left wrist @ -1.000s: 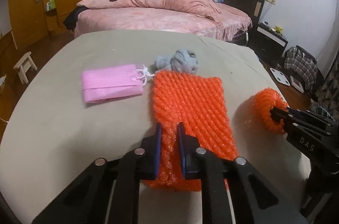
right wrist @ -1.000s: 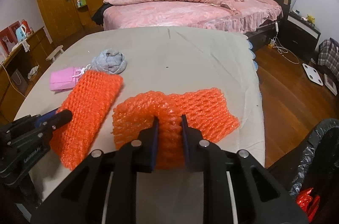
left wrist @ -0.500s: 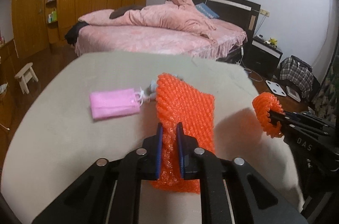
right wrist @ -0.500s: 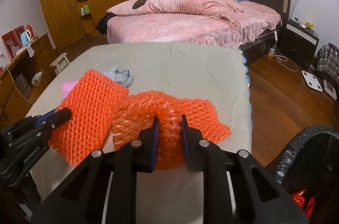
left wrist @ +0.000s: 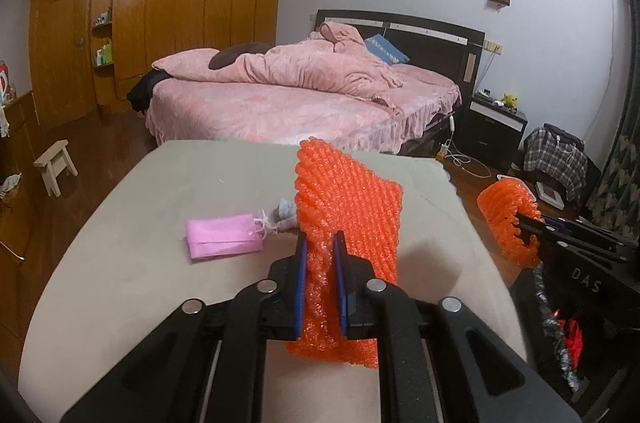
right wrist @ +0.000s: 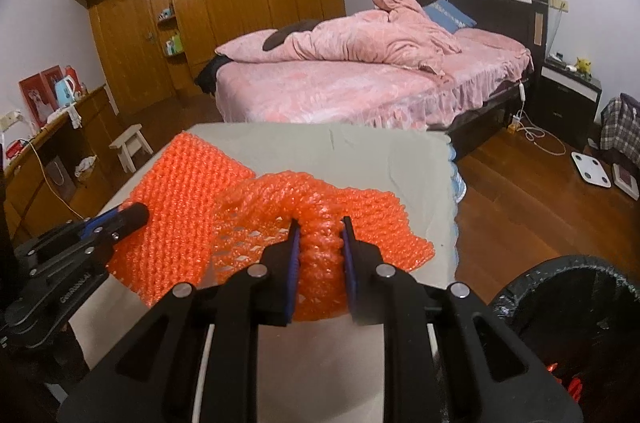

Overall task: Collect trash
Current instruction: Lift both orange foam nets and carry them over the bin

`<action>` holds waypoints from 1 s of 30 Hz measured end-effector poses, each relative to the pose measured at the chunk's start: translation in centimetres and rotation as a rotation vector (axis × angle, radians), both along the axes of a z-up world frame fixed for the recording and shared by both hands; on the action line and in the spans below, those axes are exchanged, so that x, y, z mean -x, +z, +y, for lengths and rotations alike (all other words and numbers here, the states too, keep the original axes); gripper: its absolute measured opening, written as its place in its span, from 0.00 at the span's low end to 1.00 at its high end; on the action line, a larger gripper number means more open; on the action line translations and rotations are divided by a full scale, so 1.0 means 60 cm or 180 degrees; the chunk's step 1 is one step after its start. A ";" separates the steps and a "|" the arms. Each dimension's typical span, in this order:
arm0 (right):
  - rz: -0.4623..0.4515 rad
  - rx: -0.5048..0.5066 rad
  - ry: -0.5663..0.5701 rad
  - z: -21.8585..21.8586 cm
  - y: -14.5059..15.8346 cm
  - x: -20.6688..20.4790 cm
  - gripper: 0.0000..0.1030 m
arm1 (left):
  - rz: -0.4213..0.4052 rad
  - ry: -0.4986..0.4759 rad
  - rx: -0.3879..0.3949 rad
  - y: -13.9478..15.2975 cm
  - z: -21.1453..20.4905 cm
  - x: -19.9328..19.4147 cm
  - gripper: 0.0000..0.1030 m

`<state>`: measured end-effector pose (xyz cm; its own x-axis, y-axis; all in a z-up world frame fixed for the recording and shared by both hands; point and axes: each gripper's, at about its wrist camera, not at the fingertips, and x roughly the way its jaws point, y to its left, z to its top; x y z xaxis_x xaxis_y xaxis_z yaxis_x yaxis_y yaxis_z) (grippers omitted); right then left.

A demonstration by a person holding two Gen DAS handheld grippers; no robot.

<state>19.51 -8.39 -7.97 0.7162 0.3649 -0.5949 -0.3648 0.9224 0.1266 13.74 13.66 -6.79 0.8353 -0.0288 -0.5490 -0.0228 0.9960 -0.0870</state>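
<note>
- The left gripper [left wrist: 320, 277] is clamped on an orange foam net [left wrist: 352, 207], held above the beige surface [left wrist: 120, 263].
- The right gripper [right wrist: 319, 255] pinches a second orange net [right wrist: 360, 223].
- A pink pouch [left wrist: 224, 237] lies on the surface.
- A black-lined bin [right wrist: 560, 295] stands at the right.

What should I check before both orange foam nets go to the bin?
1. Left gripper shut on the left foam net: ok.
2. Right gripper shut on the right foam net: ok.
3. Both nets clear of the table: cannot tell.
4. Black-lined bin open: ok.
5. Pink pouch not snagged: ok.
6. Room left in bin: cannot tell.
</note>
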 end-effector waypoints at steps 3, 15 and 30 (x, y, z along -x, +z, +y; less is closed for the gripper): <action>-0.0059 -0.0036 0.0020 -0.007 0.018 0.012 0.18 | -0.0065 -0.0008 0.0005 0.016 -0.005 0.009 0.12; -0.0231 -0.0088 -0.0040 -0.044 0.070 0.053 0.18 | -0.0212 -0.0109 0.0000 0.055 -0.042 0.037 0.12; -0.0327 -0.0051 -0.0345 -0.140 0.093 0.102 0.18 | -0.0282 -0.0409 0.0039 0.076 -0.127 0.054 0.12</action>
